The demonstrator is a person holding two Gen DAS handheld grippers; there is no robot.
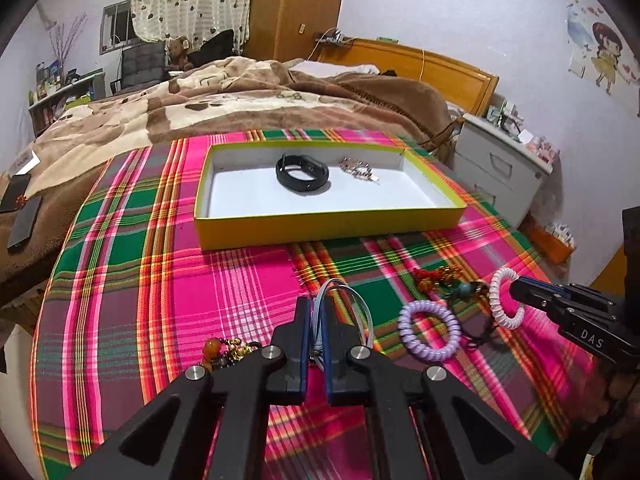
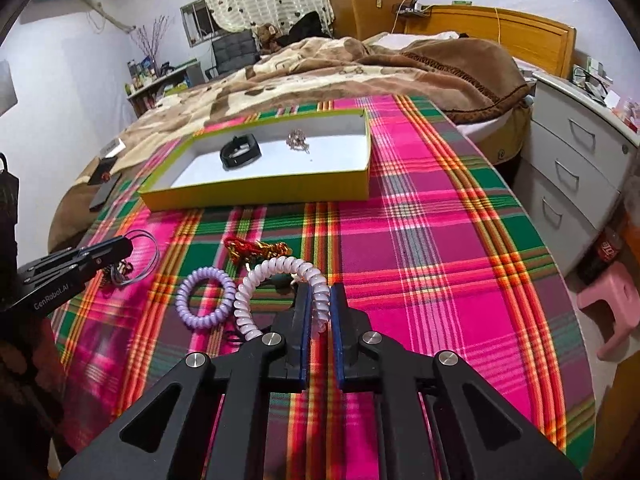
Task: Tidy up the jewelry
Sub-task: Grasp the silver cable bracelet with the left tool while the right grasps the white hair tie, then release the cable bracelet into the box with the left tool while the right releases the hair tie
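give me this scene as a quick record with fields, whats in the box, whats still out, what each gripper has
surface: plaid cloth
box: yellow box, open top
in box: black band; silver chain piece
left hand-held gripper: shut on thin blue-grey wire bangles
right hand-held gripper: shut on pale pink spiral hair tie
still on cloth: purple spiral hair tie; red and gold beaded piece; amber bead piece
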